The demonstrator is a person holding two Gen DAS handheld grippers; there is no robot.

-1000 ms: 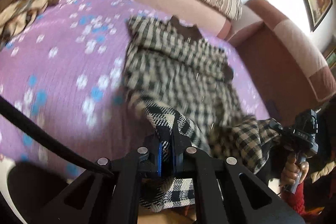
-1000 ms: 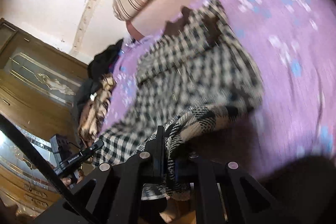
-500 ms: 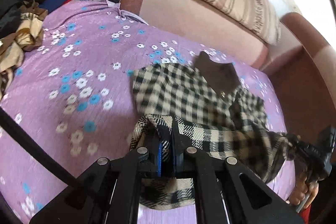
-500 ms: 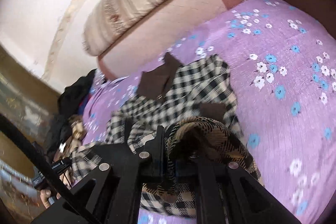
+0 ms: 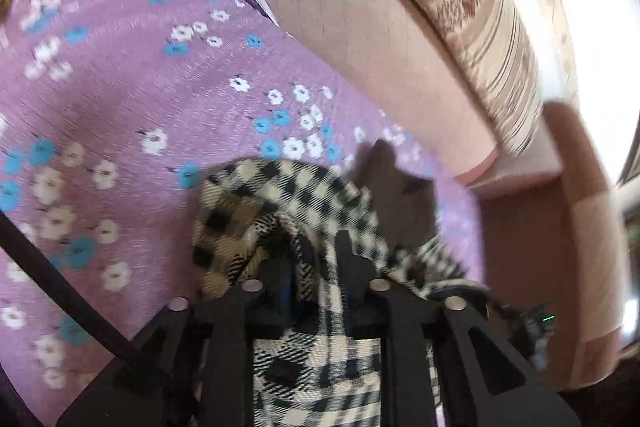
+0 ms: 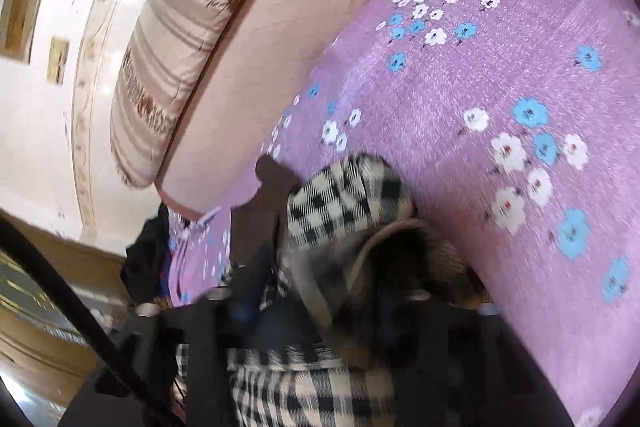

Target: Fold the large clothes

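Observation:
A black-and-cream checked garment (image 5: 312, 203) with a brown collar (image 5: 396, 187) lies bunched on the purple flowered cover (image 5: 120, 99). My left gripper (image 5: 316, 267) stands with its jaws apart, the checked cloth draped between and over them. In the right wrist view the same garment (image 6: 340, 199) is folded up close to the lens, and my right gripper (image 6: 320, 295) also has its jaws apart with cloth lying between them. Both views are blurred by motion.
The sofa's pink backrest (image 5: 380, 59) and a striped cushion (image 5: 492, 27) run behind the cover. A brown armrest (image 5: 560, 235) closes the right end. Dark clothes (image 6: 148, 259) lie heaped at the far left end in the right wrist view.
Both grippers carried the garment's lower edge up towards the collar, doubling the garment over. Their jaws, shut on the cloth before, now stand apart.

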